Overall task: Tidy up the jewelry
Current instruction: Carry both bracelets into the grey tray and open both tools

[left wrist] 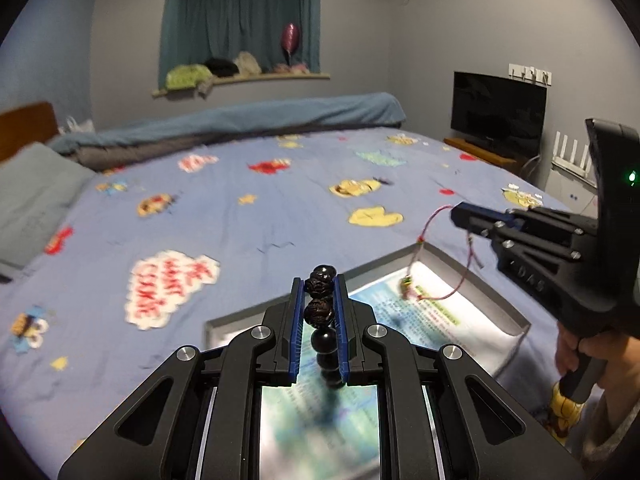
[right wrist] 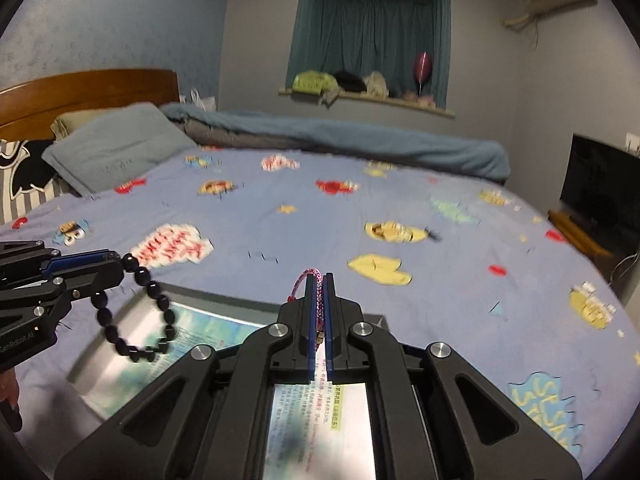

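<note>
Hanging above the tray's rim (left wrist: 400, 258), left gripper (left wrist: 320, 284) pinches black beads (right wrist: 152, 312), right gripper (right wrist: 319, 280) clamps pink cord (left wrist: 430, 222).

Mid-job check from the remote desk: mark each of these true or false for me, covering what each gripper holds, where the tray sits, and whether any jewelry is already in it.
1. The left gripper is shut on the black bead bracelet. True.
2. The right gripper is open. False: it is shut on the pink cord bracelet.
3. The tray sits on the bed sheet. True.
4. The bead bracelet lies flat in the tray. False: it hangs from the left gripper above it.
</note>
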### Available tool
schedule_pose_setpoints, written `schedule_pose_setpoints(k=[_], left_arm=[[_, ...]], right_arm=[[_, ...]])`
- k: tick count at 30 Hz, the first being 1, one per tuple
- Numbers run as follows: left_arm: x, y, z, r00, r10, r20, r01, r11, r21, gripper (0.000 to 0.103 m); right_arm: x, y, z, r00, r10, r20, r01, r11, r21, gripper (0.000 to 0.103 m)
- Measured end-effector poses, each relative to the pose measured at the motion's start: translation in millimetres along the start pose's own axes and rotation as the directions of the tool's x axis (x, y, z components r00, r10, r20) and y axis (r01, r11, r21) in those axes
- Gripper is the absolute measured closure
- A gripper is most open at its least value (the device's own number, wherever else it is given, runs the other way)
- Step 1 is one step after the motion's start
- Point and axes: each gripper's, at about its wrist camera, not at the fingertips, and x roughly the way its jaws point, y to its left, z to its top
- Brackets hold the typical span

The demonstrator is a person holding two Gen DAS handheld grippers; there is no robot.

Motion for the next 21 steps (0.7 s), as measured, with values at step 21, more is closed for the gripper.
schedule_pose_setpoints(k=[21], left_arm=[[69.7, 51.3, -40.9, 0.977, 0.073, -0.201, -0.091, 0.992, -0.085, 0.088]], right_arm=[[73.9, -19.3, -30.5, 0.966, -0.107, -0.237, 0.104, 0.994, -0.028, 0.1]])
